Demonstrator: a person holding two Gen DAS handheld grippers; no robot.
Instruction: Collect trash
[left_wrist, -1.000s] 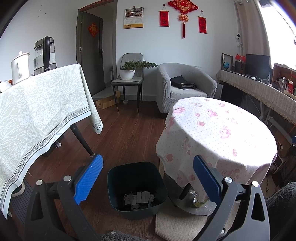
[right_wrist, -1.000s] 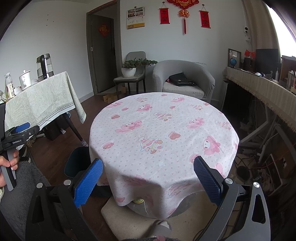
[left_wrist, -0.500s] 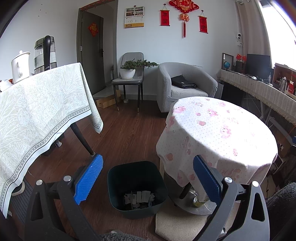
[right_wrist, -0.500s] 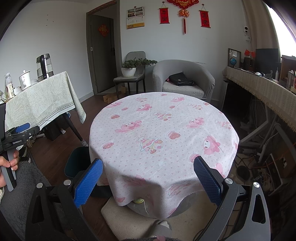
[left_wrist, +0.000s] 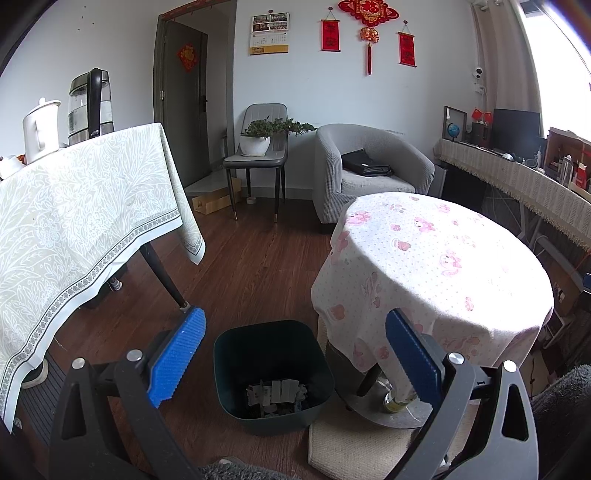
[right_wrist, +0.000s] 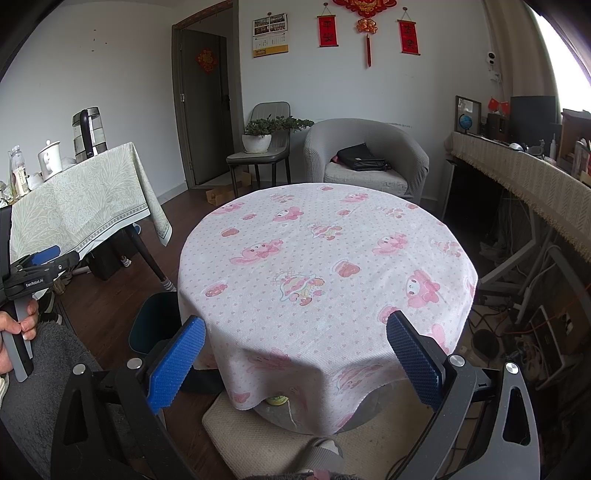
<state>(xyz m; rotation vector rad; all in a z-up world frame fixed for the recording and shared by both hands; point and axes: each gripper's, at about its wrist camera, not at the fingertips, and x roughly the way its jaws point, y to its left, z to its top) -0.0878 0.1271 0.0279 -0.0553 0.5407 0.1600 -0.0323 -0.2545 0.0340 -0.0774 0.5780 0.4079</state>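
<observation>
Left wrist view showed the left gripper (left_wrist: 293, 354) with its blue pads spread wide apart and nothing between them, hanging above the dark bin (left_wrist: 273, 373) that stood on the wooden floor just beside the round tabletop (left_wrist: 436, 254). The bin lay almost dead ahead at 6 o'clock in that view, between the two pads, with scraps of paper trash (left_wrist: 277, 393) already lying at its bottom. In the right wrist view, the right gripper (right_wrist: 295, 363) was likewise wide apart and empty, facing the pink-patterned cloth, which carried no loose litter that could be seen. From there the bin (right_wrist: 155, 321) showed only as a dark edge at 9 o'clock, half hidden by the cloth's hem, so the left gripper looked the nearer of the two to it. A small can-like object (right_wrist: 277, 400) sat under the hem at 6 o'clock by the table's base; whether it counted as trash could not be told. No further piece to collect was plainly in view, so the task seemed near its end.
</observation>
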